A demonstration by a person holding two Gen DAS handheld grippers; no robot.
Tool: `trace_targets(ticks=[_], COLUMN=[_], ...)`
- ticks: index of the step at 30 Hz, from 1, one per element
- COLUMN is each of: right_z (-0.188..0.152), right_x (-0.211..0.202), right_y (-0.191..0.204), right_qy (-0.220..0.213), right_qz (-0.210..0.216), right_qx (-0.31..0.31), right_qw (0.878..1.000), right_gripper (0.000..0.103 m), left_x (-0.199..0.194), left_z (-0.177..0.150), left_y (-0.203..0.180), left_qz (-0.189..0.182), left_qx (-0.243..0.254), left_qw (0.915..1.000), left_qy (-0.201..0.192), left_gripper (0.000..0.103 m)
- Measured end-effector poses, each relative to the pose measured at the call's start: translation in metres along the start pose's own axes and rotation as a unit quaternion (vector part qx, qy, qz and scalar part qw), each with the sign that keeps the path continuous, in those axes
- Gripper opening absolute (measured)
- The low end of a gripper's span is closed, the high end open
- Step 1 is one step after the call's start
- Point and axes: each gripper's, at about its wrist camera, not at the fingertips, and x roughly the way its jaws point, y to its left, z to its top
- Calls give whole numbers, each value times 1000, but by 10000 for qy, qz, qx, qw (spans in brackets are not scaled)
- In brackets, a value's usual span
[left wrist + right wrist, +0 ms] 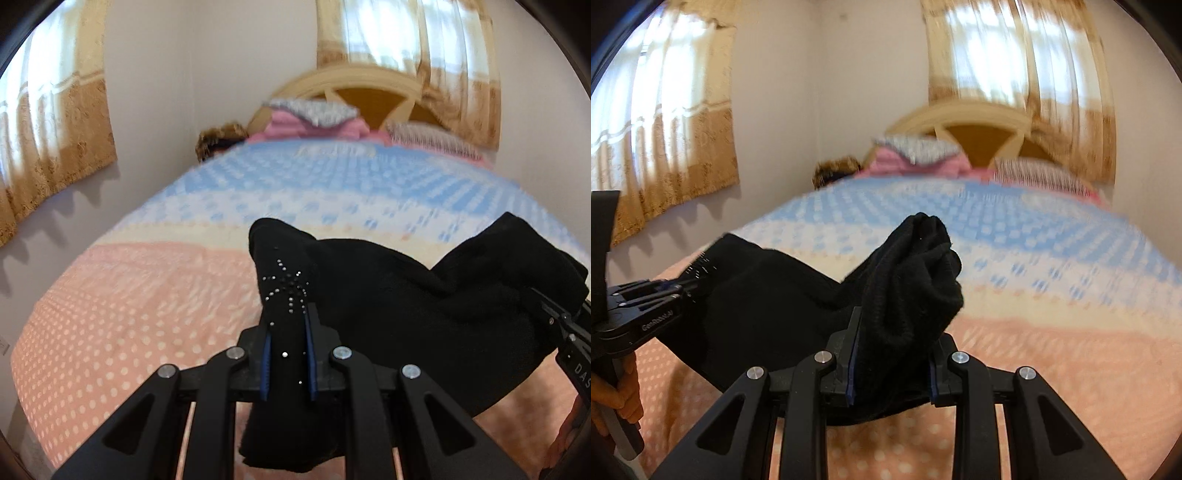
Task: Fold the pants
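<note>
Your left gripper has its jaws drawn in tight on a narrow fold of the black pants, the blue pads pressing the cloth from both sides. A spray of small silver studs sits on the fabric just past the fingertips. Below the jaws, a loose end of the cloth hangs down between the gripper's black arms.

Your right gripper is likewise clamped on the pants, holding a thicker, bunched wad that bulges up above the fingers. In the right wrist view your left gripper shows at the left edge, gripping the other end, with your hand wrapped round its handle below. In the left wrist view the right gripper shows at the far right edge.

The pants are held up between the two grippers, sagging in the middle over the near, pink end of the bedspread; you cannot tell whether the sag touches it.

Beyond that, the bedspread turns cream and then blue. At the far end lie a pink blanket with a grey patterned pillow on top, and a striped pillow to the right, all blurred. Behind them stands a cream and brown headboard. Tan curtains hang at the windows on the left wall and behind the bed.
</note>
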Motion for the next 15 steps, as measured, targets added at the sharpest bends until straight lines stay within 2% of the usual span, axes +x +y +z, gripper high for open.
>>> trace_targets(ticks=[2, 4, 7, 13, 15], right_z=[-12, -25, -31, -36, -35], right_x=[28, 48, 59, 64, 65], right_y=[-2, -5, -19, -19, -21], right_qy=[407, 773, 1081, 1269, 1319], right_qz=[-74, -179, -18, -34, -2], right_qx=[-8, 18, 348, 297, 349], right_qw=[9991, 9968, 9935, 9915, 9907], right_gripper=[28, 29, 29, 32, 36], left_x=[30, 45, 48, 47, 49], left_z=[-14, -26, -33, -33, -30], left_y=[4, 6, 3, 0, -3], left_qz=[77, 131, 172, 373, 400], left_qx=[18, 57, 187, 388, 390], left_qw=[9987, 9973, 9971, 9960, 9959], left_qy=[502, 726, 716, 712, 717], left_gripper=[16, 17, 21, 26, 26])
